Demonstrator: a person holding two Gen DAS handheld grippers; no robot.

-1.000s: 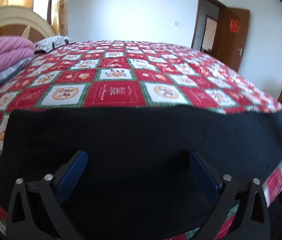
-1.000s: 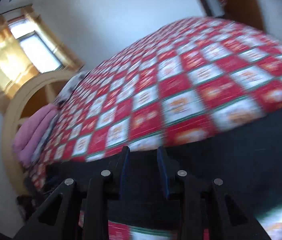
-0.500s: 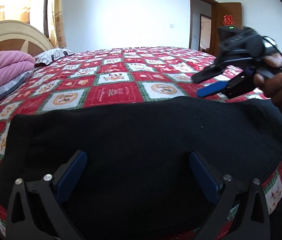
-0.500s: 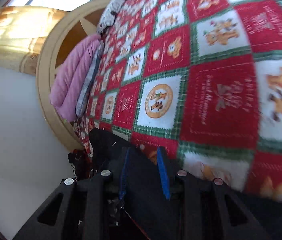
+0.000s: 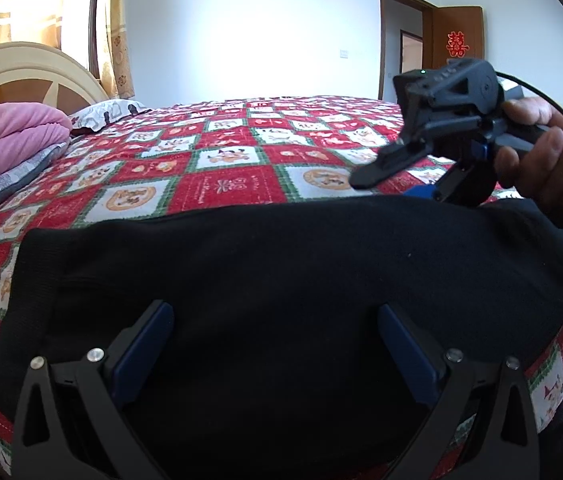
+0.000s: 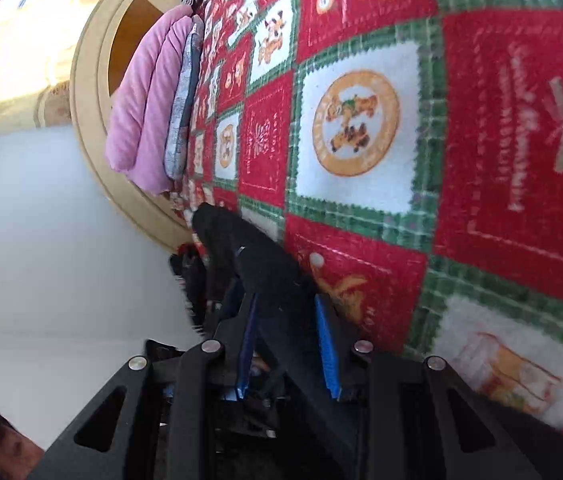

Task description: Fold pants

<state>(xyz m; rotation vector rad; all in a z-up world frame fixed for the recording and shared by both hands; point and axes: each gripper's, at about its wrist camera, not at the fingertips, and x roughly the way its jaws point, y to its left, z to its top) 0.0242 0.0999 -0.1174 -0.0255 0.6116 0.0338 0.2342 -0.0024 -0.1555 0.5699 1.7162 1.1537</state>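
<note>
The black pants [image 5: 281, 280] lie spread across the near edge of the bed. My left gripper [image 5: 275, 344] hangs over their near middle, jaws wide open and empty. My right gripper [image 5: 397, 188] shows in the left wrist view at the pants' far right edge, held in a hand. In the right wrist view, rolled on its side, the right gripper [image 6: 287, 340] has its blue pads closed on a fold of the black pants [image 6: 265, 268].
A red, white and green patchwork quilt [image 5: 221, 164] covers the bed. Pink folded bedding [image 5: 5, 136] and a pillow [image 5: 105, 114] lie by the cream headboard [image 5: 21, 64] at left. A brown door [image 5: 457, 44] stands at back right.
My right gripper came in from the right, rolled onto its side and went down onto the pants' far right edge, closing on the cloth. My left gripper stayed open over the pants.
</note>
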